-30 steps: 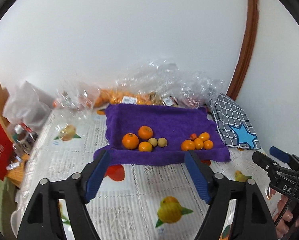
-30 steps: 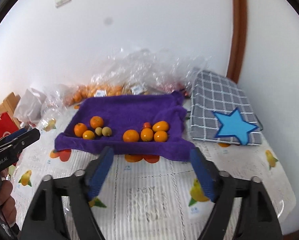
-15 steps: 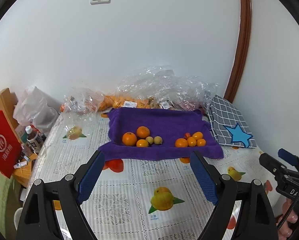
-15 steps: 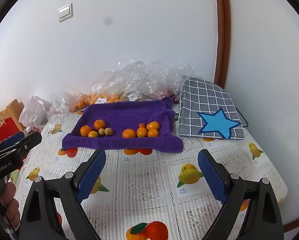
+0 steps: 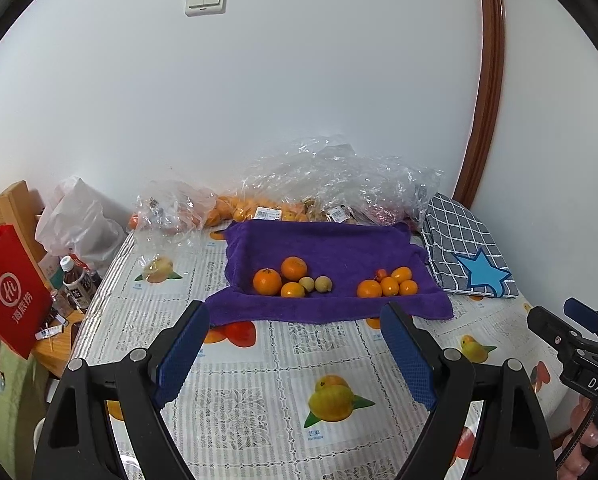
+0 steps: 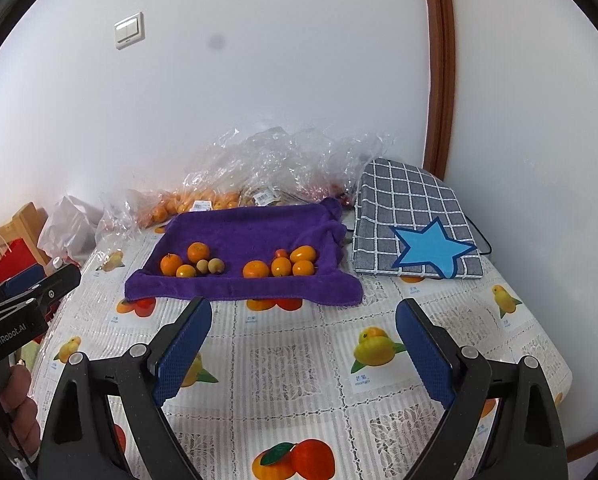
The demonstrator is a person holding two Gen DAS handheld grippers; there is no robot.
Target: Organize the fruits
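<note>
A purple towel [image 5: 331, 248] [image 6: 251, 232] lies on the table with two groups of fruit. The left group [image 5: 287, 278] [image 6: 191, 262] has three oranges and two small yellowish fruits. The right group [image 5: 389, 284] [image 6: 283, 264] has several small oranges and a tiny red fruit. My left gripper [image 5: 295, 344] is open and empty, well in front of the towel. My right gripper [image 6: 303, 340] is open and empty, also in front of the towel.
Clear plastic bags [image 5: 331, 192] [image 6: 267, 172] with more oranges lie behind the towel against the wall. A grey checked cushion with a blue star [image 5: 467, 256] [image 6: 415, 228] lies to the right. A red bag [image 5: 11, 292] and bottles [image 5: 75, 280] stand left of the table. The fruit-print tablecloth [image 5: 299, 360] covers the table.
Both grippers have pulled back and up from the towel, so more of the table shows. Both stay open. The fruit has not moved.
</note>
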